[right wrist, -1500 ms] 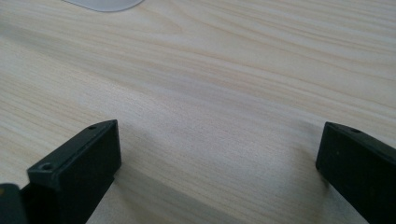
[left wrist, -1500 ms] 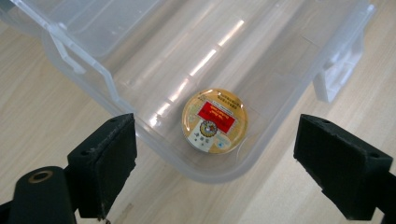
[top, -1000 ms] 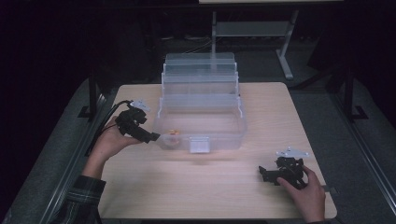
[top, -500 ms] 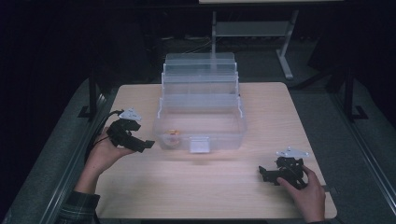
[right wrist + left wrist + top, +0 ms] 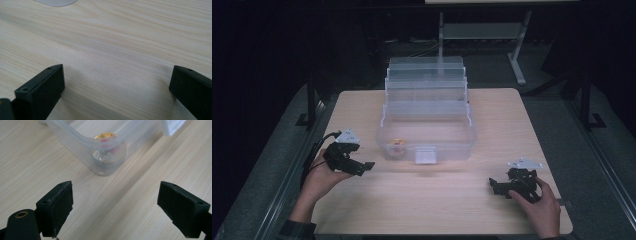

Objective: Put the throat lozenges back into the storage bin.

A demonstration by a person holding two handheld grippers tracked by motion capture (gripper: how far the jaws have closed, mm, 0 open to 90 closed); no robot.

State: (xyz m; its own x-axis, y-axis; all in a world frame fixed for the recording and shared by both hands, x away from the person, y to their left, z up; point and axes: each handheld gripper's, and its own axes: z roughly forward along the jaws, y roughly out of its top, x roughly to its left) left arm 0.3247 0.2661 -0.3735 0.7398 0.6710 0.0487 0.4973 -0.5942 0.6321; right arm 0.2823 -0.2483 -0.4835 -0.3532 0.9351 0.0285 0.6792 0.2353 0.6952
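Both sets of fingers gape wide and empty: left gripper (image 5: 364, 166) faces the small round tin (image 5: 108, 150) inside the clear box (image 5: 427, 127), right gripper (image 5: 493, 185) low over the tabletop (image 5: 512, 120).

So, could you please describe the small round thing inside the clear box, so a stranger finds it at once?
On the wooden table stands a clear plastic box with stepped trays. In its lowest compartment, at the front corner nearest the left gripper, lies a small round object. Its orange-yellow top is the box's one colourful spot.

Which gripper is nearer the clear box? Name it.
The left gripper, just off the clear box's front-left corner; the right gripper sits farther away near the table's edge.
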